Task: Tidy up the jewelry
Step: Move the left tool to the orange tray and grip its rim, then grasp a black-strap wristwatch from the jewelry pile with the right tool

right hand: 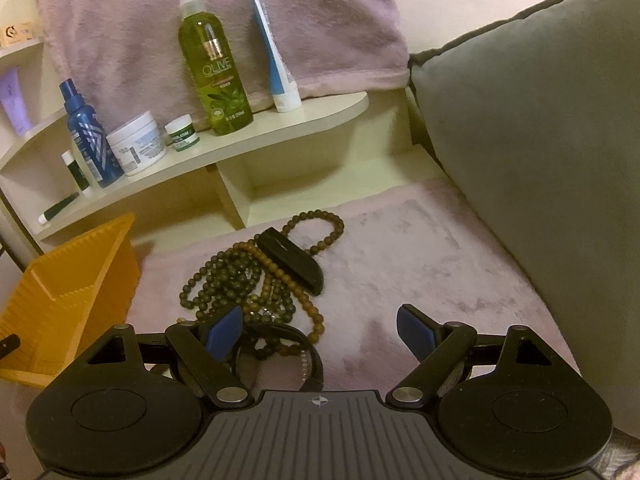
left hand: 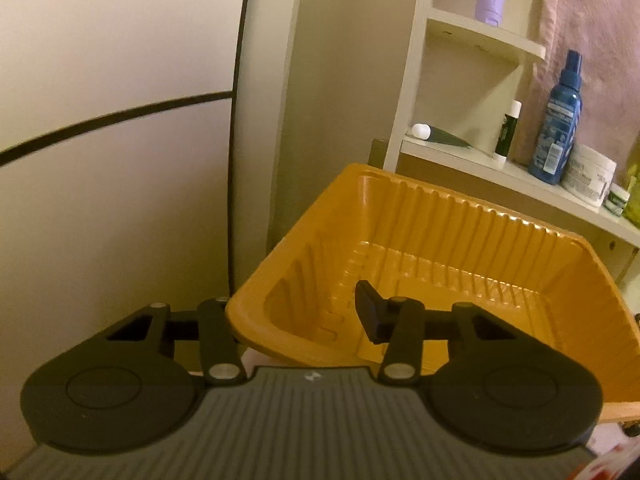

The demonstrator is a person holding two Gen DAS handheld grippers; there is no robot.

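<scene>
Jewelry here is a tangle of bead strands (right hand: 256, 280) lying on the pink fleece cover (right hand: 420, 248), just ahead of our right gripper (right hand: 320, 334), whose blue-padded fingers (right hand: 222, 330) stand wide apart and hold nothing. Our left gripper (left hand: 298, 312) appears to grip the near wall of the orange tray (left hand: 460, 216), 1 finger inside it and the other hidden under the rim, so we cannot be sure how firm the pinch is. We judge the beads light, limp and round enough to slip, so pinching several bunched strands at the heap's middle looks safest. A dark flat clasp-like piece (right hand: 292, 260) lies across the heap, and the tray sits left of it, below the shelf (right hand: 224, 148) of bottles
</scene>
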